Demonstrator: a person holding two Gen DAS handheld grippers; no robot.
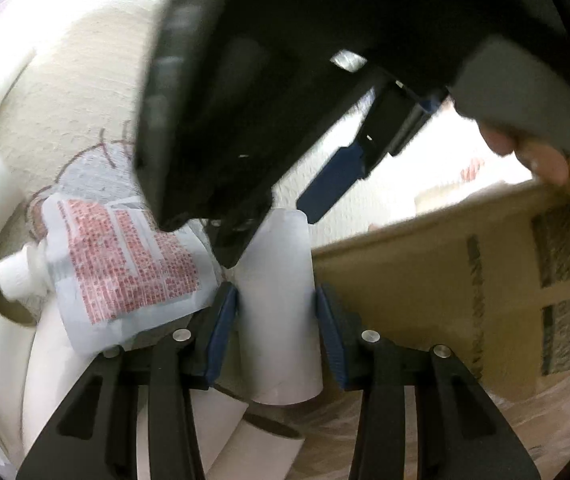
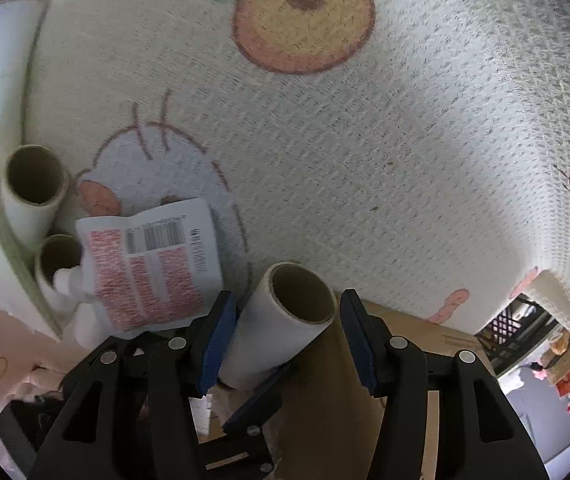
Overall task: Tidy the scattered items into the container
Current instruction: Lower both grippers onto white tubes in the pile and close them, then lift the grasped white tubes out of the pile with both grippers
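Left tool [image 1: 277, 296] is clamped on the white cardboard tube [image 1: 275, 332], pads pressing both sides. The right tool [image 2: 287, 298] stands around the tube's open end with its jaws apart (its right pad is clear of the tube), so it grips nothing. The tube hangs just above the rim of the cardboard box [image 1: 425, 280]. Beside it on the patterned mat [image 2: 365, 140] lies a red-printed spouted pouch [image 2: 153, 264], touching two more tubes [image 2: 33, 184].
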